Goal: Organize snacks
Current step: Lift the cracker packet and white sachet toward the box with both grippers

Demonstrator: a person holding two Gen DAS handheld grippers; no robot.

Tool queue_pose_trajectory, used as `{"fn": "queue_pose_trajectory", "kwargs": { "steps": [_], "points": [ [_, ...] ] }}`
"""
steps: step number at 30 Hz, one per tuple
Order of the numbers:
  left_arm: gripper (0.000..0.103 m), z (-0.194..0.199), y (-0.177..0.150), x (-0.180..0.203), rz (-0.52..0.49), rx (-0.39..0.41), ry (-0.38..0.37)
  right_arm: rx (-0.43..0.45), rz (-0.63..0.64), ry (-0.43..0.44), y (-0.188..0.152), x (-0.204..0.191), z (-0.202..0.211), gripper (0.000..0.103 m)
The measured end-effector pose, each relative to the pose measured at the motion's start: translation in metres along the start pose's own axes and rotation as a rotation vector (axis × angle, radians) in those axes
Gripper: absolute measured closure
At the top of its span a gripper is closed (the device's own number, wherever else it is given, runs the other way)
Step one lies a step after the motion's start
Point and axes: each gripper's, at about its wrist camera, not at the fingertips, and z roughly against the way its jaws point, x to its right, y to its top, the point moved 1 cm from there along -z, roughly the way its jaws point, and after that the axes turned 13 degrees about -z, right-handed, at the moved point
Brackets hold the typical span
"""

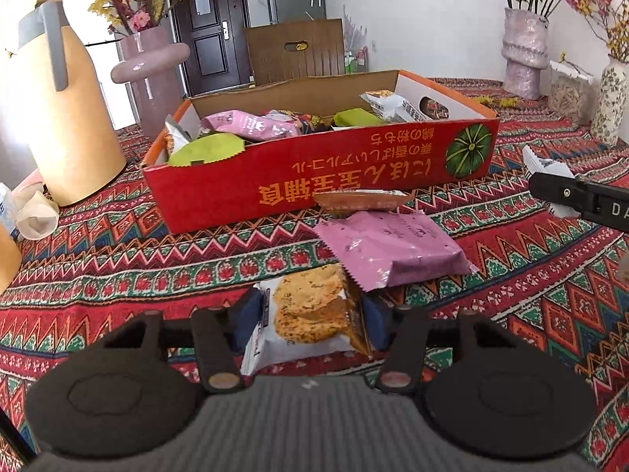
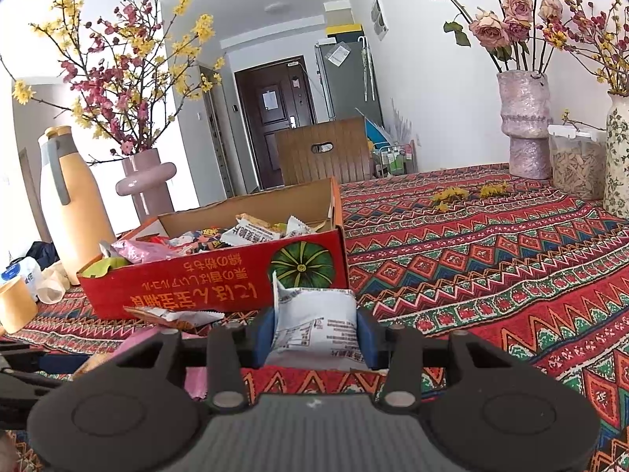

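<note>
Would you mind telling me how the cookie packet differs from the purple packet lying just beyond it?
The cookie packet is white with cookies pictured; the purple packet is plain purple. The cookie packet sits between the left claw pads; the purple packet lies free. Both rest on the patterned tablecloth, outside the red box.

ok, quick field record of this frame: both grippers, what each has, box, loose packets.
left gripper: closed on cookie packet, packet resting on the tablecloth
right gripper: holding white snack packet
box: red cardboard box, open top, holds mixed snack packets
loose on cloth: purple packet, brown packet, both in front of the box
</note>
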Motion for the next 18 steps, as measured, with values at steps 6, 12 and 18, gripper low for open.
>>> {"fn": "queue_pose_trajectory", "kwargs": {
  "steps": [6, 12, 18],
  "points": [
    [0.053, 0.015, -0.007, -0.008, 0.014, 0.036, -0.012, -0.003, 0.001, -0.003, -0.001, 0.0, -0.001, 0.059],
    [0.053, 0.035, -0.008, -0.02, 0.027, 0.096, 0.016, 0.002, 0.007, -0.005, -0.001, -0.001, -0.001, 0.059],
    [0.053, 0.048, 0.004, -0.031, 0.039, 0.153, 0.056, 0.009, 0.043, -0.012, -0.002, -0.007, 0.002, 0.059]
  ]
}}
